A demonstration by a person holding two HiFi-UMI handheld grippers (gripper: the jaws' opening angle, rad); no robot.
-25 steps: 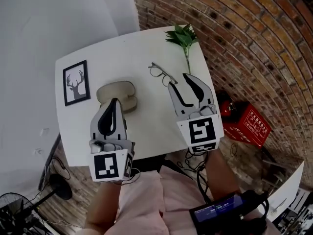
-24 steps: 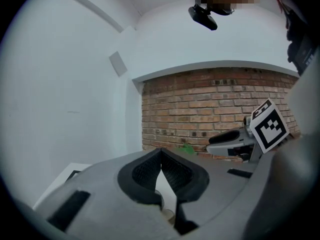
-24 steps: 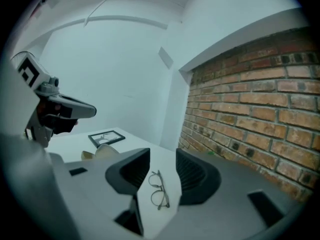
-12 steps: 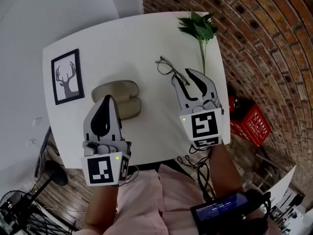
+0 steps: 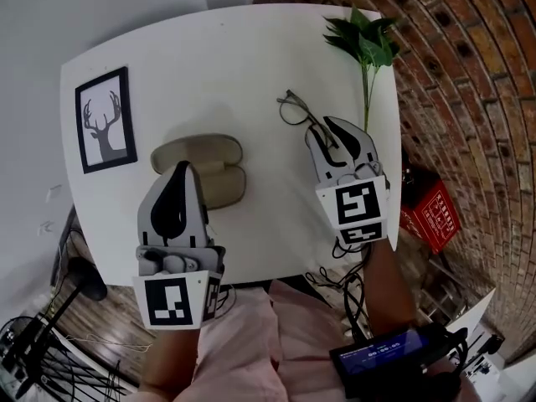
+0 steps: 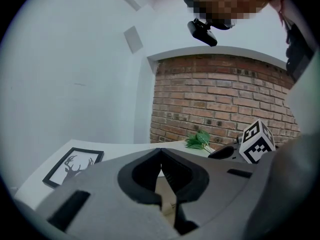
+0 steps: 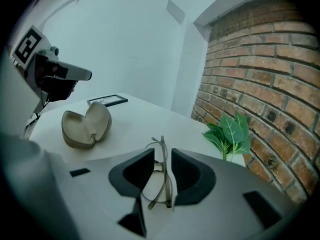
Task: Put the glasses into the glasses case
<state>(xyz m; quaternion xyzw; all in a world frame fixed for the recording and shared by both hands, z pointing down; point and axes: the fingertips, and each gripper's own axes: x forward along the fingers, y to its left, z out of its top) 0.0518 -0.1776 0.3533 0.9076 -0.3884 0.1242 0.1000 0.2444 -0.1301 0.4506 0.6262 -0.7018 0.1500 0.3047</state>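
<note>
One white table (image 5: 234, 65), set beside a brick wall (image 5: 469, 99), bearing all the smaller items. Two hand-held grippers, each carrying one marker cube. The left gripper (image 5: 179, 169) has its jaws together with nothing clamped, and its tip lies over the near edge of the case in the head view. The right gripper (image 5: 322, 126) has its jaws apart and closing, with the glasses' near temple arm between them; in the right gripper view (image 7: 162, 156) the pads do not yet clearly press on the frame. One red box (image 5: 429, 216) sits below the table's right edge. One framed deer picture (image 5: 104, 120) lies flat at the table's left side. One beige glasses case (image 5: 199, 166) lies open near the table's middle, empty, well apart from the glasses. One green leafy sprig (image 5: 366, 44) lies at the far right corner. One pair of thin-rimmed glasses (image 5: 295, 111) lies on the table right of the case and near the sprig's stem, outside the case. Against the frame a second ago, the right gripper has come down and forward: its tips then stood short of the glasses with the jaws wider, and they now straddle the temple. The left gripper has sunk slightly and stays at the case. Picture, case, sprig and glasses have kept their places on the table.
</note>
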